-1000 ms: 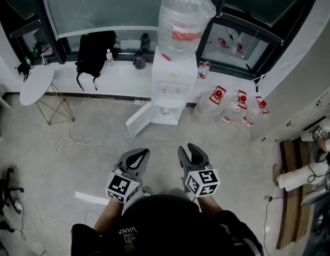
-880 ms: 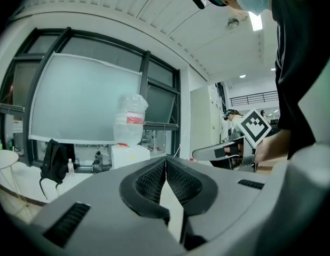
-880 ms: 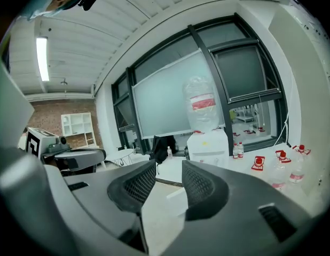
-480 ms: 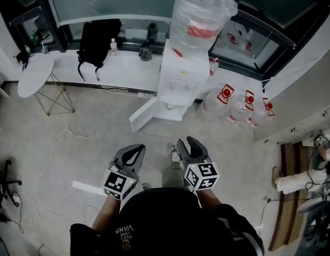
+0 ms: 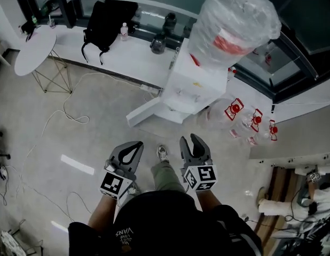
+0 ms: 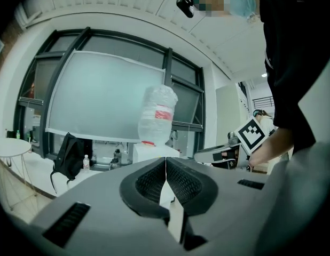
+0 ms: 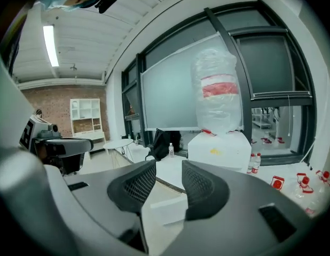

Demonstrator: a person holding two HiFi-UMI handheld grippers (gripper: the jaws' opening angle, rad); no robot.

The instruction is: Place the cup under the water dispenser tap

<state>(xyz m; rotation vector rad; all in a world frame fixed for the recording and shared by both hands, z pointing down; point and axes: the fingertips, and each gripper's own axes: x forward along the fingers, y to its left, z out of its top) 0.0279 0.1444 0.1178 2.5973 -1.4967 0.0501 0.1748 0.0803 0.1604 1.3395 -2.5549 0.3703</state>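
The left gripper has its jaws pressed together on nothing. Just beside it, the right gripper has its jaws spread, with only floor showing between them. The water dispenser (big bottle on top) stands well ahead of both.

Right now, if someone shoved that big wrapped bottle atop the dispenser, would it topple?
Possibly: the bottle sits high, neck-down on the narrow dispenser, so it looks top-heavy. Its crinkled plastic wrap would probably feel slippery. How full it is, I cannot tell.
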